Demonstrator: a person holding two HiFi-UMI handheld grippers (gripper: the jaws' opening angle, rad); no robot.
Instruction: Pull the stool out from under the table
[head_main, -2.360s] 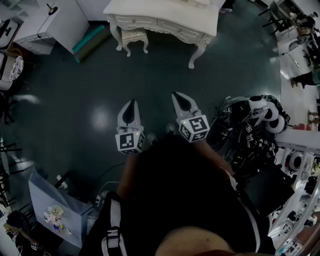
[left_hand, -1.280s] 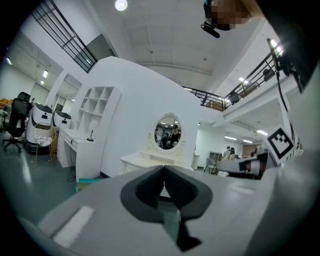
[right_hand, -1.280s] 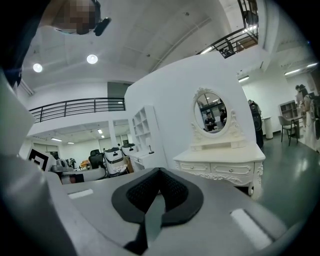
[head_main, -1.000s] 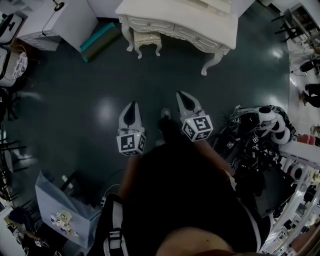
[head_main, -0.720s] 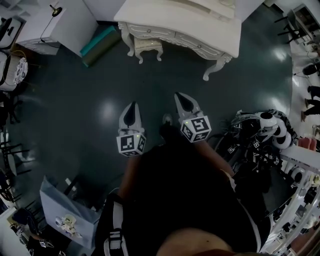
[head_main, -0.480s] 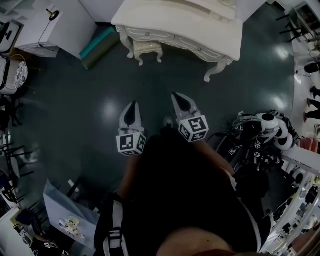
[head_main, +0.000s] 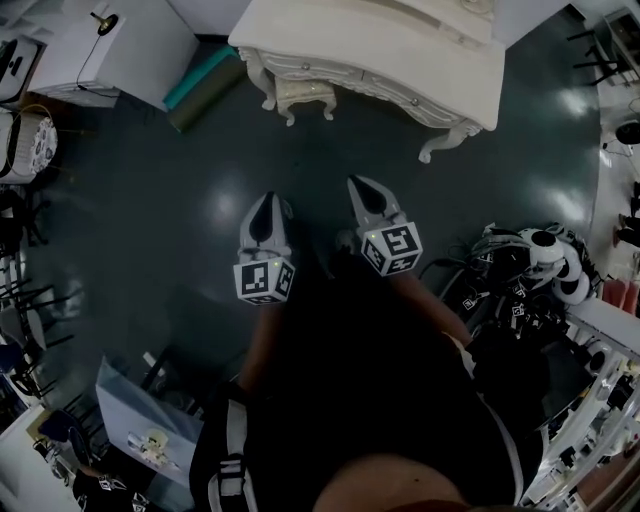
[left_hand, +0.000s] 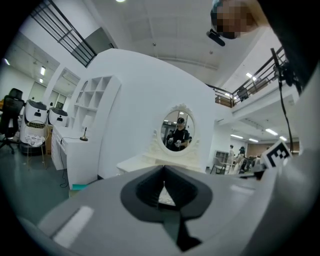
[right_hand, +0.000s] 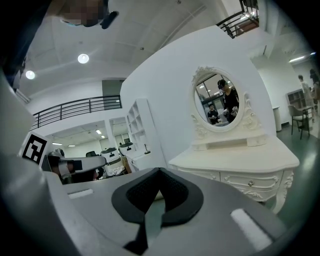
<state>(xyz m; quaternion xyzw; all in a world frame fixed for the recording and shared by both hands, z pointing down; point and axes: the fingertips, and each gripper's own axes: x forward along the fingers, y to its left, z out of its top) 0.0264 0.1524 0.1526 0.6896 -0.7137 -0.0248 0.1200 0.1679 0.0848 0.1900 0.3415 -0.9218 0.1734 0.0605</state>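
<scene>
Stool (head_main: 305, 96) beneath left end of the table (head_main: 390, 40)

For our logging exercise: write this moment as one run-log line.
stool: under table, untouched | left hand-held gripper: shut, empty | right hand-held gripper: shut, empty | both: short of table

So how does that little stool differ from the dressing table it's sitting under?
The stool is far smaller and lower than the table, and it is tucked partly beneath one end of the table. The table has drawers along its front; the stool shows none. Both are cream-white with curved, carved legs.
</scene>
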